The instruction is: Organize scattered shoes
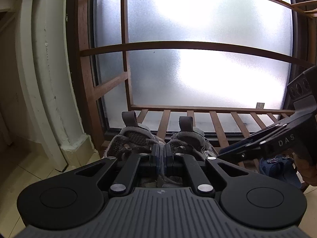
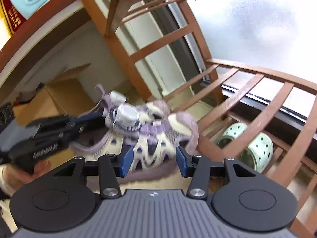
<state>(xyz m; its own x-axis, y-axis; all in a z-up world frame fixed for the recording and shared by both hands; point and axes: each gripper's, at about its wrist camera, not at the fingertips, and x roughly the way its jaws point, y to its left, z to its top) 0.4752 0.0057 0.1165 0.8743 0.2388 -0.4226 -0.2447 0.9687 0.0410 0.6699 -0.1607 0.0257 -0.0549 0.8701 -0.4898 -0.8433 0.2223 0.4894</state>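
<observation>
- Now, in your left wrist view, your left gripper [image 1: 161, 154] has its fingers drawn together, pinching the inner edges of a pair of lilac-grey sneakers [image 1: 136, 138] where the two shoes meet.
- Both shoes point away from you, their pull tabs standing up, at the front left of a slatted shelf of the wooden shoe rack [image 1: 216, 127].
- Behind the rack glows a frosted glass pane [image 1: 208, 45] (bright enough to wash out detail), and a cream wall meets the tiled floor [image 1: 25, 170] on the left.
- Your right gripper [image 1: 223, 153] reaches in from the right edge, its tip just beside the right-hand sneaker; from here you cannot tell whether it touches.
- Below it, a dark blue sandal [image 1: 281, 166] sits on a lower level.

- Next, in your right wrist view (blurred in places), your right gripper [image 2: 152, 158] stands with its blue pads [image 2: 126, 158] apart, roughly half spread, the side of the sneakers [image 2: 150, 136] lying between them; the pads do not press on the shoe as far as you can see.
- The left gripper [image 2: 93, 117] comes in from the left and meets the top of the shoes; a hand [image 2: 21, 176] holds it at the edge.
- Through the rack [image 2: 245, 99], on a lower shelf to the right, lies a pair of pale green clogs [image 2: 259, 148].
- A cardboard box [image 2: 63, 93] stands on the floor behind.
</observation>
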